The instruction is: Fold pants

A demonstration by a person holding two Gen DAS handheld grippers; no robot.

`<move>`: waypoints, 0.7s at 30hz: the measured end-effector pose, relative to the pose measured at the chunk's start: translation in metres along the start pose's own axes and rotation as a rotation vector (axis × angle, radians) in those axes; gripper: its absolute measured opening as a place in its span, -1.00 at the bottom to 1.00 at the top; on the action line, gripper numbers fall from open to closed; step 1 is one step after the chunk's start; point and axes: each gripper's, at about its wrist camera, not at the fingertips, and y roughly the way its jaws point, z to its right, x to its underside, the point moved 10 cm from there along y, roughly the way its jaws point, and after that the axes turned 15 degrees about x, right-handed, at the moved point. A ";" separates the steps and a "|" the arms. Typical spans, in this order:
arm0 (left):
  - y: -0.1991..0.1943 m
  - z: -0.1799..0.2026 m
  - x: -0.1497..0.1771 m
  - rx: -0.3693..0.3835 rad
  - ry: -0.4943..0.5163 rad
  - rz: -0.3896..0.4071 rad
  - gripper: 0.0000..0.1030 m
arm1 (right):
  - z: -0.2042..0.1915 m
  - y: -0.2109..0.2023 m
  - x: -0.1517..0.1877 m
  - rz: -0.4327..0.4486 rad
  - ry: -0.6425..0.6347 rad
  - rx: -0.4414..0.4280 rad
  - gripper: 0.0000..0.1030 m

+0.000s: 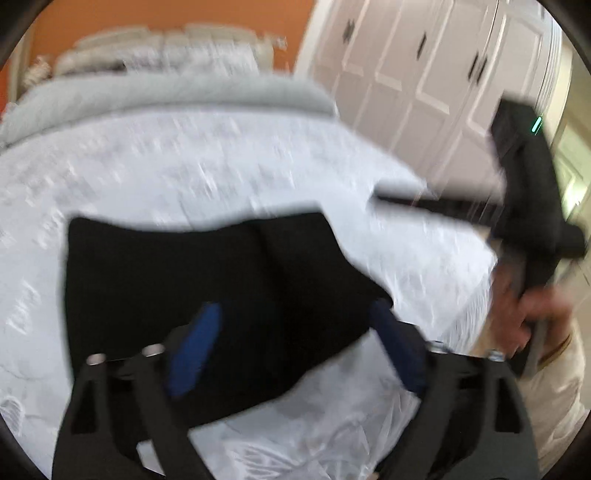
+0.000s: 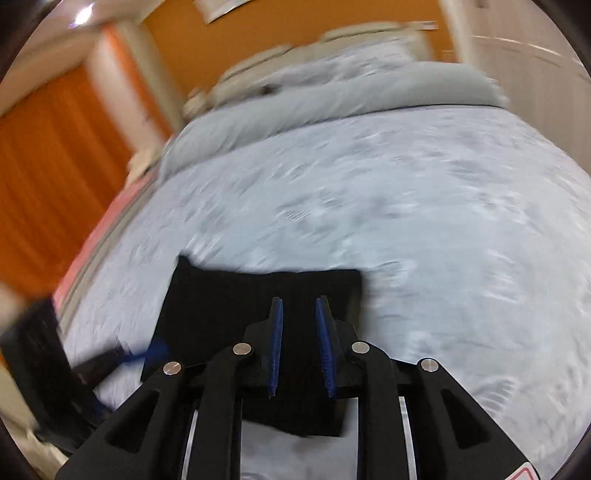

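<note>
Grippers come first: the left gripper (image 1: pixel 295 347), at the bottom of the left wrist view, has its two blue-padded fingers (image 1: pixel 194 350) spread wide, and nothing is caught between them; it is released. Above and behind its fingers lie the black pants (image 1: pixel 184 273), folded into a compact dark shape in the lower middle of the frame, flat on the pale bed cover (image 1: pixel 221 162). The right gripper (image 2: pixel 299 332), at the bottom centre of the right wrist view, shows its blue pads (image 2: pixel 277 343) near to each other with a narrow gap, and no cloth is pressed between them, so it grips nothing. The same pants (image 2: pixel 221 306) lie under and beyond these fingers in the lower centre. In the left wrist view the right gripper appears at the right edge, with a hand (image 1: pixel 532 321) holding its handle. A grey pillow (image 2: pixel 332 96) lies in the upper part, with an orange wall (image 2: pixel 295 22) behind and an orange curtain (image 2: pixel 55 177) at the left. White cupboard doors (image 1: pixel 424 66) fill the upper right of the left wrist view.
</note>
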 end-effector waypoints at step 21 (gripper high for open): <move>-0.035 -0.162 0.062 -0.402 -0.202 -0.171 0.79 | 0.036 0.024 0.089 -0.267 0.090 0.106 0.13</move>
